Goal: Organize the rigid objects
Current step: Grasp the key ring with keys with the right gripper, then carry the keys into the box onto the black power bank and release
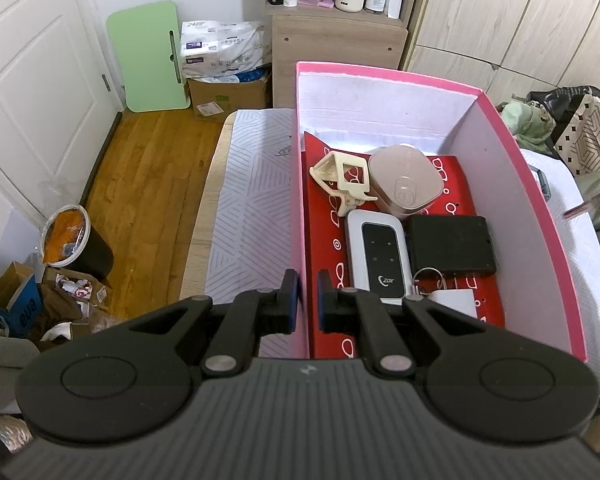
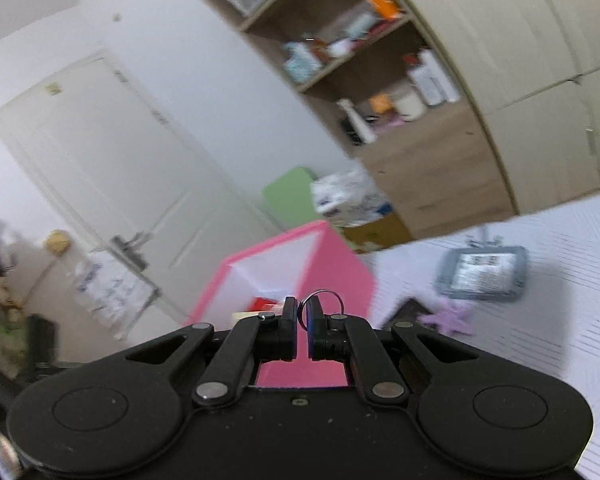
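The pink box (image 1: 520, 152) already holds a clip (image 1: 342, 178), a tub (image 1: 404, 184), a router (image 1: 380, 256), a black case (image 1: 452, 250) and a tagged key ring (image 1: 430, 276). The left gripper (image 1: 304, 300) straddles the box's left wall, fingers slightly apart, not visibly gripping it. The right gripper (image 2: 302, 328), above the box, pinches a ring (image 2: 320, 300). Outside the box, a grey case (image 2: 482, 274) and purple item (image 2: 450, 318) likely remain.

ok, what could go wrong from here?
1. The right gripper appears to pinch only a thin metal ring at its tips. The blurred view suggests fast motion, so the ring could slip out.
2. The left gripper straddles the pink box wall, and a sideways pull may tip or drag the box.
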The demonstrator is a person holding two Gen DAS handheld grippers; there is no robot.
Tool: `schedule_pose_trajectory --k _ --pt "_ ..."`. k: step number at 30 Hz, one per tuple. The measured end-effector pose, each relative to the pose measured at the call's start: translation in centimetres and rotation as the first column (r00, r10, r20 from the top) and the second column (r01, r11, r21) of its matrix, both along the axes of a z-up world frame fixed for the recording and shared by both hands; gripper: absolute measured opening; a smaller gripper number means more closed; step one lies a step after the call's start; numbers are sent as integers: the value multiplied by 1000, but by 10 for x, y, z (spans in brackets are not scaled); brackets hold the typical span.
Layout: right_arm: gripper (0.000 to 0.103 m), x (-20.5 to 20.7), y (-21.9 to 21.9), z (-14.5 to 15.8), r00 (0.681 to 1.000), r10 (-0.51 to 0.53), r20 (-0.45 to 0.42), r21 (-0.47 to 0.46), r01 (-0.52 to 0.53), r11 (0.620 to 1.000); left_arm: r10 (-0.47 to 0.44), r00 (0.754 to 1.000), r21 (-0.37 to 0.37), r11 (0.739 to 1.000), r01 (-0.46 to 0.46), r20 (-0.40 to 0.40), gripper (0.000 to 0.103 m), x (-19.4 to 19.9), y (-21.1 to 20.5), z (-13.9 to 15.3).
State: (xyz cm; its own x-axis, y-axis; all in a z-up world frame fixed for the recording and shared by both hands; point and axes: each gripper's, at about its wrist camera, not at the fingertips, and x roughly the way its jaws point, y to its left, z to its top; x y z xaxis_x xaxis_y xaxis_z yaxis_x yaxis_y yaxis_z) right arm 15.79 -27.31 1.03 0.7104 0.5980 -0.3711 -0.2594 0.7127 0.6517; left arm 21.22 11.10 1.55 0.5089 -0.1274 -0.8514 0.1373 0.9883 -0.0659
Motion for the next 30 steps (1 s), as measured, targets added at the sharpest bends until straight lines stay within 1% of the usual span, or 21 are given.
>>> schedule_pose_trajectory --k 6,10,13,19,26,30 --pt "7 -6 22 28 994 96 60 -37 -94 995 -9 1000 11 1000 9 1 7 0 0 -1" --pt "7 -9 39 38 980 180 84 -58 -176 983 -2 1000 -18 1000 2 -20 7 4 4 0" --pt "7 -5 52 37 968 242 65 -68 -238 969 -1 1000 -10 1000 0 -17 7 3 2 -1" --pt "7 3 84 34 946 323 29 -138 -316 939 -13 1000 34 999 13 -16 7 2 -6 0" --pt "7 20 114 22 929 370 -22 -189 -368 910 -15 1000 47 999 15 -13 7 1 -8 0" --pt "7 40 123 12 932 355 -70 -236 -361 902 -16 1000 56 998 17 -17 7 1 -10 1"
